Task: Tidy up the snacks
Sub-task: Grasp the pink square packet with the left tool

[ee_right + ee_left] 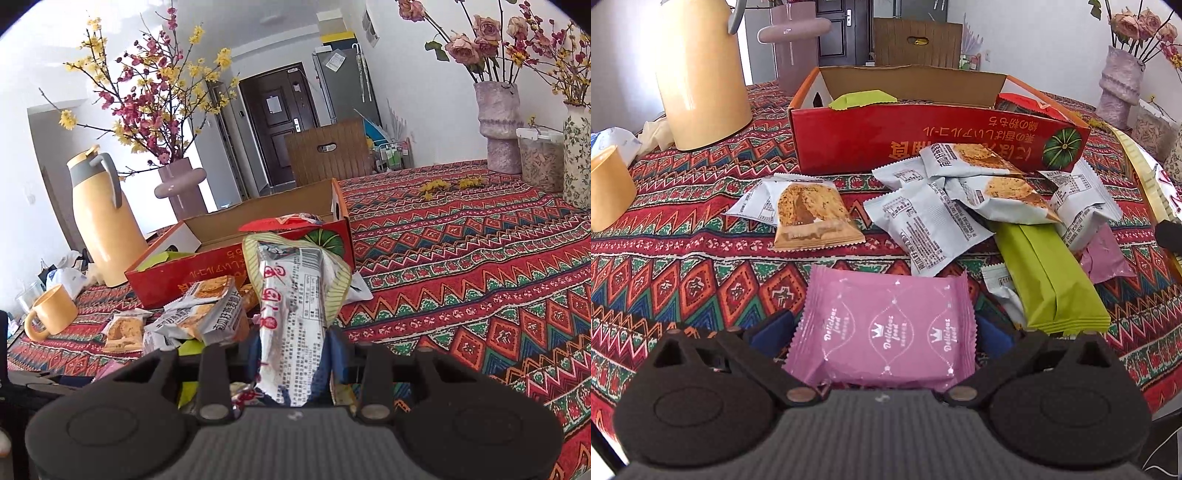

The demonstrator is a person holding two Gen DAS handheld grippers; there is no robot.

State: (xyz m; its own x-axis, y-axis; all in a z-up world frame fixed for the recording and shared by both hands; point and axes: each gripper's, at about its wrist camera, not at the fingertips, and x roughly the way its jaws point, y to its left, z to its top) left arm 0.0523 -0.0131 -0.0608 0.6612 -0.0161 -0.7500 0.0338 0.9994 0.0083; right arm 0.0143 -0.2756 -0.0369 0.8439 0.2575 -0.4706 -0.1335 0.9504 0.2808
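Observation:
My left gripper has its blue fingers on both sides of a pink "Delicious food" packet; whether it grips or only frames it I cannot tell. Beyond lie several grey-white cookie packets, one apart, a green packet and another pink packet. The open red cardboard box stands behind with a green packet inside. My right gripper is shut on a long white-and-red printed snack packet, held upright above the pile, in front of the red box.
A yellow thermos jug and yellow mug stand at left on the patterned tablecloth. Vases with flowers, a clear food jar and a wooden chair are at the back and right.

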